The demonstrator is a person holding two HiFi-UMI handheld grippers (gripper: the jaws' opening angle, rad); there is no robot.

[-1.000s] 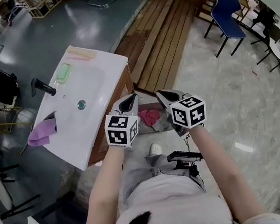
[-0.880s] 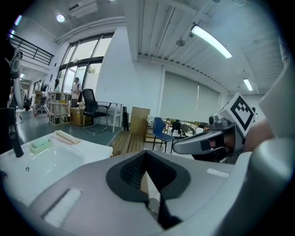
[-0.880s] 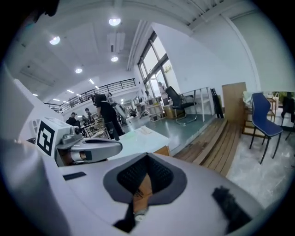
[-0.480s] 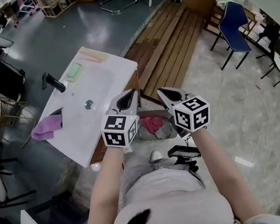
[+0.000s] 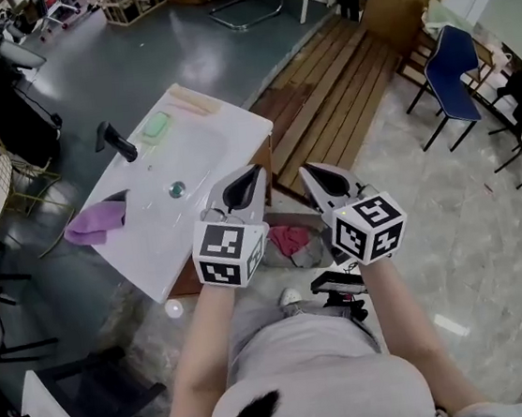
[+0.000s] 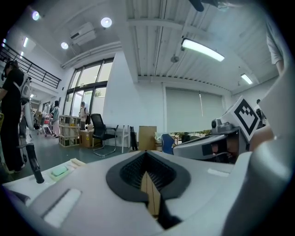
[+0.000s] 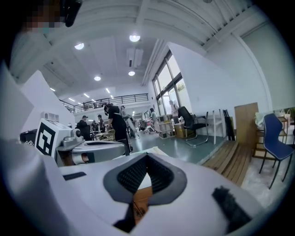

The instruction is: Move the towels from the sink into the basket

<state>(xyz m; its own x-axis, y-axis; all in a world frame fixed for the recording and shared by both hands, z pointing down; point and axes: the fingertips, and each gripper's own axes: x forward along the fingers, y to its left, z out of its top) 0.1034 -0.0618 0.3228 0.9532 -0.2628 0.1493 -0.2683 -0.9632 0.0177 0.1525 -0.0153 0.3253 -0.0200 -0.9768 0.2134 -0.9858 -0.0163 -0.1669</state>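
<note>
Left gripper [image 5: 244, 188], right gripper [image 5: 325, 180] side by side mid-frame, jaws of both pressed together, nothing held. 1 purple towel [image 5: 97, 222] on sink [image 5: 193, 154] edge, left of frame. Red towel [image 5: 289, 238] in basket [image 5: 314, 254], centre

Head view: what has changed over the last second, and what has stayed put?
The left gripper and right gripper have risen side by side above the basket. The camera rose too, so the sink looks farther off. Nothing grabbed or released: both stay shut and empty. The purple towel still lies on the sink's edge, the pink towel in the basket.
</note>
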